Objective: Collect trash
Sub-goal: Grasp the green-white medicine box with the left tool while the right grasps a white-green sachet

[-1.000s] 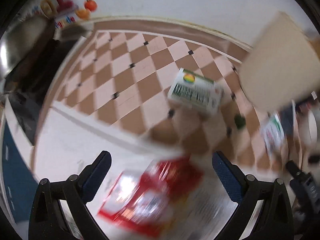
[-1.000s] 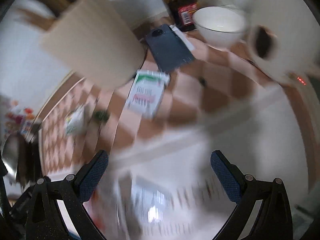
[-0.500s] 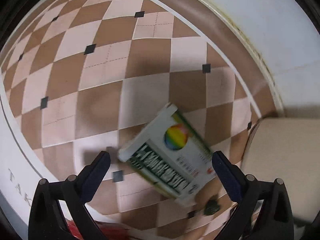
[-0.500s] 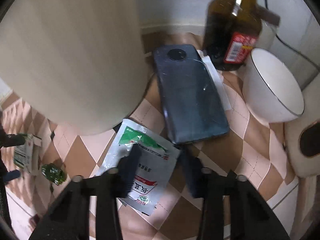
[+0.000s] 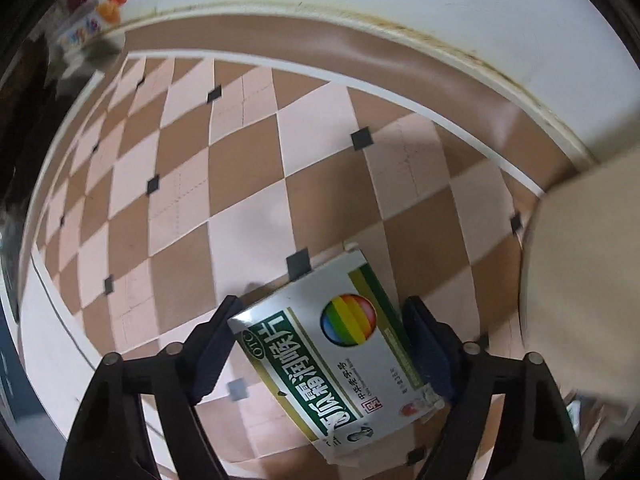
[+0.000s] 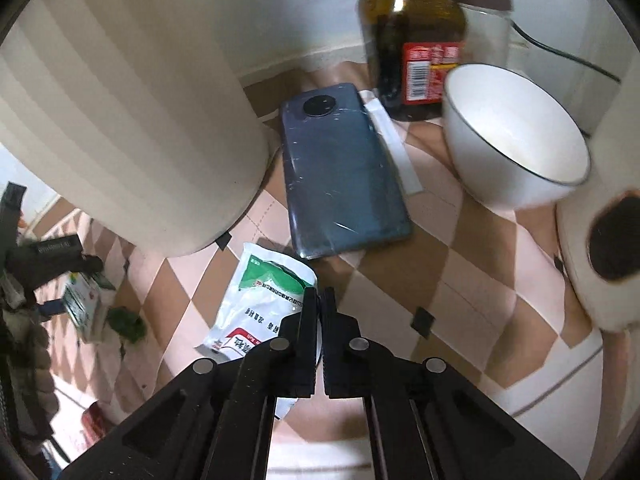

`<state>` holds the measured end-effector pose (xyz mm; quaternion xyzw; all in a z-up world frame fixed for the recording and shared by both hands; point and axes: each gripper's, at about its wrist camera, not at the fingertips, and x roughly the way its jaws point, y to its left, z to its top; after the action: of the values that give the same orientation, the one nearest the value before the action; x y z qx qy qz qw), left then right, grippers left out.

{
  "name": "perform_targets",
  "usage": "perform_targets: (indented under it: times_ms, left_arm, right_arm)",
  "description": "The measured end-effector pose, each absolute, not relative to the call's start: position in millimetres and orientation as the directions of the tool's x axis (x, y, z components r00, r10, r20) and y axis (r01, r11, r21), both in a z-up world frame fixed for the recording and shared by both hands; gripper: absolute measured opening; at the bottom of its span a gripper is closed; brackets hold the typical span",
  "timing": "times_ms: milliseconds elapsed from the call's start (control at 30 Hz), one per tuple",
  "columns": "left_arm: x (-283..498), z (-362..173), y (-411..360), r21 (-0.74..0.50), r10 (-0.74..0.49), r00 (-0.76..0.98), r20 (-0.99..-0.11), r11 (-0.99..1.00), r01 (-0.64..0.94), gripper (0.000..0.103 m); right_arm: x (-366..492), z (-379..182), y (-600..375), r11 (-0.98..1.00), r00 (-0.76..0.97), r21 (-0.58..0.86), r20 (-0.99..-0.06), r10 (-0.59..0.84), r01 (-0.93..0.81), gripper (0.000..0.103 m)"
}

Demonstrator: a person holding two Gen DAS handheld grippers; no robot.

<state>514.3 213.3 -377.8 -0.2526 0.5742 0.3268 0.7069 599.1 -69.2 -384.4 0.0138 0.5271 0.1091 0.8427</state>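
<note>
The left gripper [image 5: 326,332] has its fingers [image 5: 214,344] closed against both sides of a white-and-green medicine box [image 5: 340,352], which sits tilted over the checkered surface [image 5: 248,168]; whether the box is lifted or resting cannot be told. At three o'clock of the box stands a cream bin [image 5: 584,280]. The right gripper [image 6: 319,300] has its fingers [image 6: 308,316] pinched nearly together on the edge of a white-and-green sachet [image 6: 260,300] lying on the surface. At twelve o'clock of the sachet lies a dark blue phone [image 6: 340,172], touching its top corner. At two o'clock sits a white bowl [image 6: 516,136], with a dark bottle [image 6: 416,40] behind the phone.
</note>
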Motion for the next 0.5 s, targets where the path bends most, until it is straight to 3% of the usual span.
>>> perform_targets:
  times_ms: [333,500]
  left_arm:
    - [422.6,-309.3,159.6,-0.124,0.111,0.350,-0.930,0.802,-0.585,0.072]
    - [381.0,-277.1,130.2,-0.249,-0.001,0.438,-0.899,0.824,-0.509,0.072]
  right_arm:
    - [549.2,-346.9,-116.2,0.958,0.472,0.240,-0.834,0.287,-0.157,0.001]
    - [495.1,-316.7,-133.5,0.955,0.510,0.262,-0.808,0.295,-0.138,0.001]
